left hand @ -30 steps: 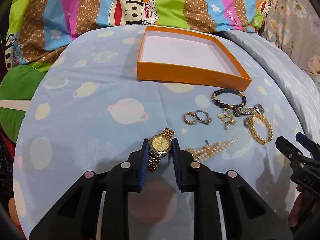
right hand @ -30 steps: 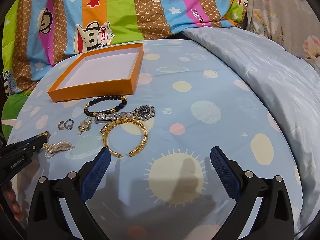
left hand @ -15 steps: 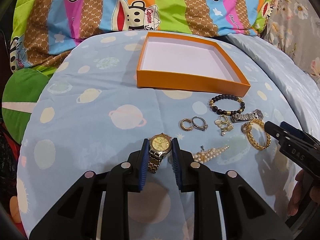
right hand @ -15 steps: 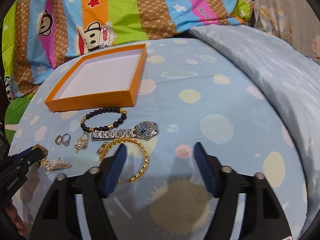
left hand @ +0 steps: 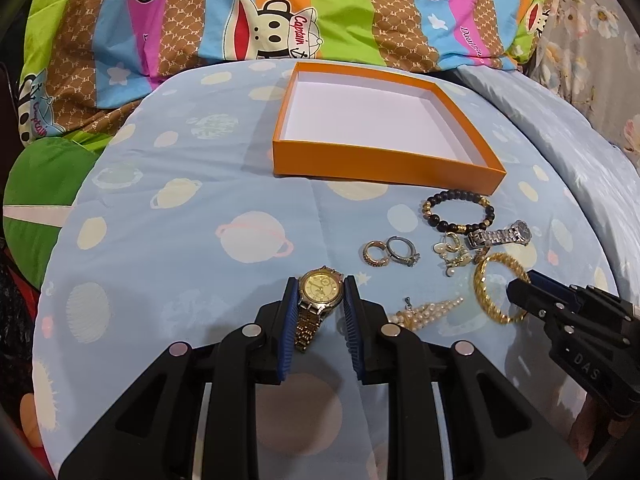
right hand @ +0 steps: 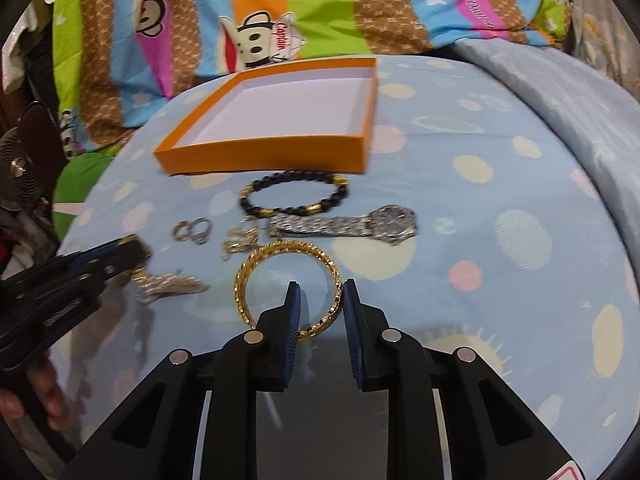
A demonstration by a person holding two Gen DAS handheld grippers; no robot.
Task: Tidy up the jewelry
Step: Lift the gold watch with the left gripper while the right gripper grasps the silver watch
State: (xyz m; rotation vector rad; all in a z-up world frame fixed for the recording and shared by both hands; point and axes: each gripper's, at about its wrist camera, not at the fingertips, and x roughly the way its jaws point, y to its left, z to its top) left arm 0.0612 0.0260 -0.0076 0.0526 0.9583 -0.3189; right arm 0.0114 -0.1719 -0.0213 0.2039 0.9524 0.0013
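Left wrist view: the gold watch (left hand: 320, 290) lies just in front of the box (left hand: 384, 168) on the sheet (left hand: 200, 220), and the left gripper (left hand: 320, 312) is clamped on it, blue pads pressing the case from both sides while the band trails back between the fingers. The case is stiff and gives a firm hold; the linked band is loose and will dangle when lifted, so the case is the right place to grip.

In the right wrist view the right gripper (right hand: 318, 312) has its jaws closing around the near right rim of the bangle (right hand: 288, 284), which passes between them; whether the pads bear on it yet I cannot tell. The bangle looks rigid, light and slick, likely to pivot in a rim pinch.

Nearer the box lie a bead bracelet (right hand: 294, 194), silver watch (right hand: 360, 224), two rings (left hand: 390, 252) and a pearl piece (left hand: 430, 310).
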